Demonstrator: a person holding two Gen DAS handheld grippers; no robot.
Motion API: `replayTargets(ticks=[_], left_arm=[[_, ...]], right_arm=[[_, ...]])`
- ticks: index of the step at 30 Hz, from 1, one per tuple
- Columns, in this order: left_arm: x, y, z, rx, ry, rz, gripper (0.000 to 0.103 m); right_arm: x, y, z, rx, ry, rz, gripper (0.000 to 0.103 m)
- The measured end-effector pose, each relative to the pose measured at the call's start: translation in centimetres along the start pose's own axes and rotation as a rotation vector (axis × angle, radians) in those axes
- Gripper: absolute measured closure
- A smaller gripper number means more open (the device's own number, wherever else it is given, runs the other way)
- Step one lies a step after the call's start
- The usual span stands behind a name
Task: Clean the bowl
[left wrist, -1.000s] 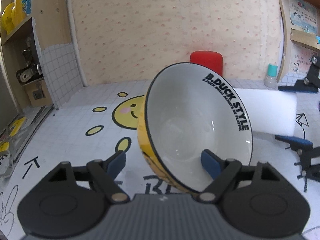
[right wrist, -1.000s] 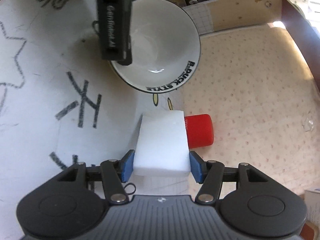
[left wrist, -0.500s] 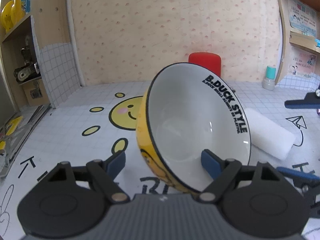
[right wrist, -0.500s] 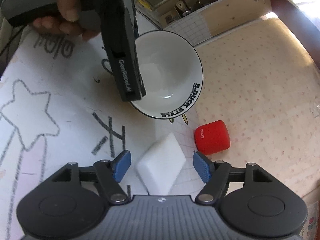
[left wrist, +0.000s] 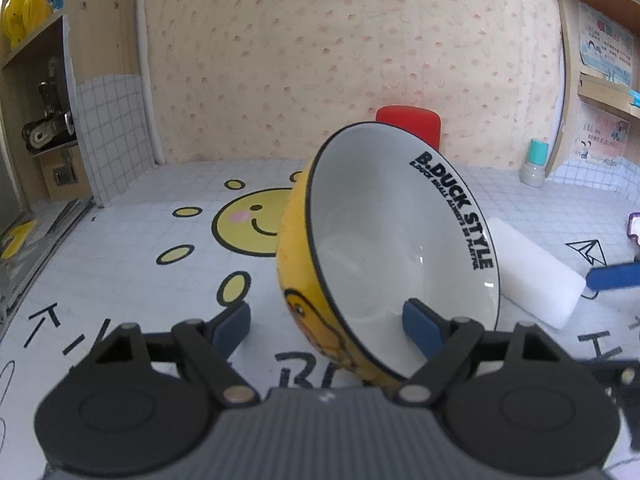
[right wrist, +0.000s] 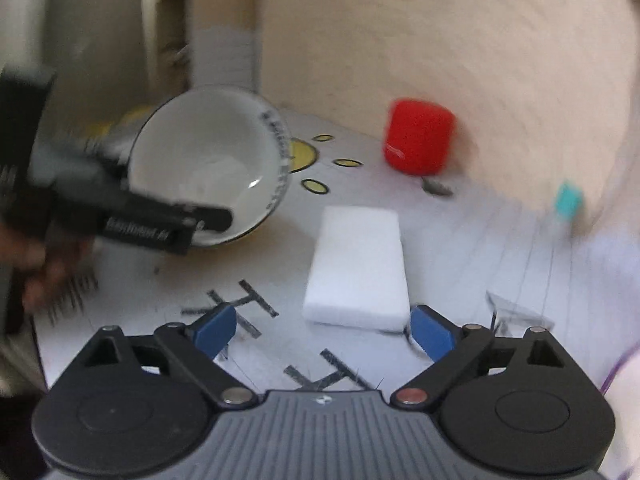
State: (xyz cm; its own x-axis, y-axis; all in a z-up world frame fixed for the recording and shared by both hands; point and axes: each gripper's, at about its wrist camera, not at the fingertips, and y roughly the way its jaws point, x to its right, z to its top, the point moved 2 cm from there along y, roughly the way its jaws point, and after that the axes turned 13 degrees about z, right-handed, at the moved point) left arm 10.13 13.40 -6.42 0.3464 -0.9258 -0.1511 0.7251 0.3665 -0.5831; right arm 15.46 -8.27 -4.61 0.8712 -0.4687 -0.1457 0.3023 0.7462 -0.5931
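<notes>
left wrist view: left gripper [left wrist: 326,322] fingers pinch the bowl [left wrist: 390,256] wall, tilted toward 3 o'clock for wiping. right gripper [right wrist: 323,334] fingers, just opening, stand wide and empty; sponge [right wrist: 360,268] lies released on the counter [right wrist: 460,248].

It looked like a playful home-style room: a table [left wrist: 132,240] covered with a cartoon sun drawing [left wrist: 250,226], pink dotted wallpaper [left wrist: 340,48], white tiles [left wrist: 108,128], wooden shelves [left wrist: 32,44] and picture cards [left wrist: 606,50].
</notes>
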Motion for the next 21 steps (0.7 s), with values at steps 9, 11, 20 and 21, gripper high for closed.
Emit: replayTargets(ticks=[9,11,20,21], left_arm=[[0.0,0.0,0.0,-0.001,-0.006,-0.008,0.020],[0.1,-0.1,0.0,0.000,-0.006,-0.007,0.020],[0.0,-0.1,0.0,-0.001,-0.009,-0.013,0.020],[0.0,-0.1,0.0,-0.001,-0.009,-0.014,0.020]], right_arm=[[1.4,-0.2,0.6,0.098,0.160,-0.029,0.000],[2.2,0.1,1.0,0.100,0.216,-0.016,0.000],[4.5,-0.7,0.6,0.172,0.465,0.063,0.012],[4.3,-0.6,0.7,0.166,0.459,0.050,0.014]])
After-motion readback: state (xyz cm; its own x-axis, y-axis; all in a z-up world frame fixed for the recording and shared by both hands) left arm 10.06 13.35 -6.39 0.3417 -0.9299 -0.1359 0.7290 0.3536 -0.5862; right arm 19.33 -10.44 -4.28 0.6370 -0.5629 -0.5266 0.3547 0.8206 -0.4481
